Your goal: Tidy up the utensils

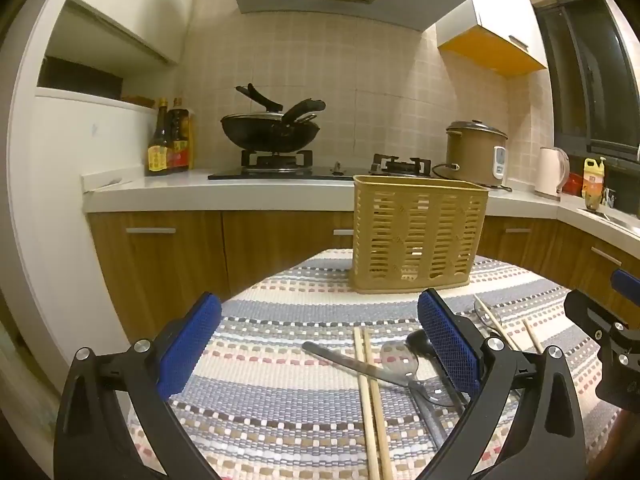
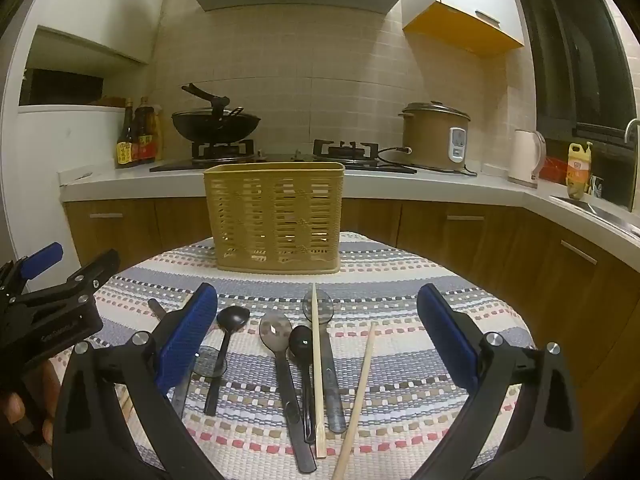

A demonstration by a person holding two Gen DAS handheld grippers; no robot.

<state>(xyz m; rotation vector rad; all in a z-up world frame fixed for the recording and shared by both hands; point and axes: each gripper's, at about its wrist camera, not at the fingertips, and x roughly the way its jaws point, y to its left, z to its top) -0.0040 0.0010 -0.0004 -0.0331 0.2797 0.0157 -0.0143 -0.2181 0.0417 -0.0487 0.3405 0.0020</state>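
Note:
A tan slotted utensil basket [image 1: 416, 236] [image 2: 276, 218] stands upright at the far side of the striped table mat [image 2: 400, 284]. Loose utensils lie on the mat: a pair of chopsticks [image 1: 370, 396], a metal knife [image 1: 352, 362], spoons [image 1: 398, 358] and black spoons [image 2: 230, 320] [image 2: 301, 342], a grey spoon [image 2: 276, 332], single chopsticks [image 2: 317, 360] [image 2: 358, 396]. My left gripper [image 1: 320, 340] is open above the mat, empty. My right gripper [image 2: 318, 336] is open over the spoons, empty.
The mat [image 1: 280, 312] covers a small table. Behind it runs a kitchen counter [image 2: 400, 184] with a wok [image 2: 216, 122] on the stove, sauce bottles [image 1: 168, 140], a rice cooker [image 2: 436, 138], a kettle [image 2: 526, 156] and a sink [image 2: 600, 208] at right.

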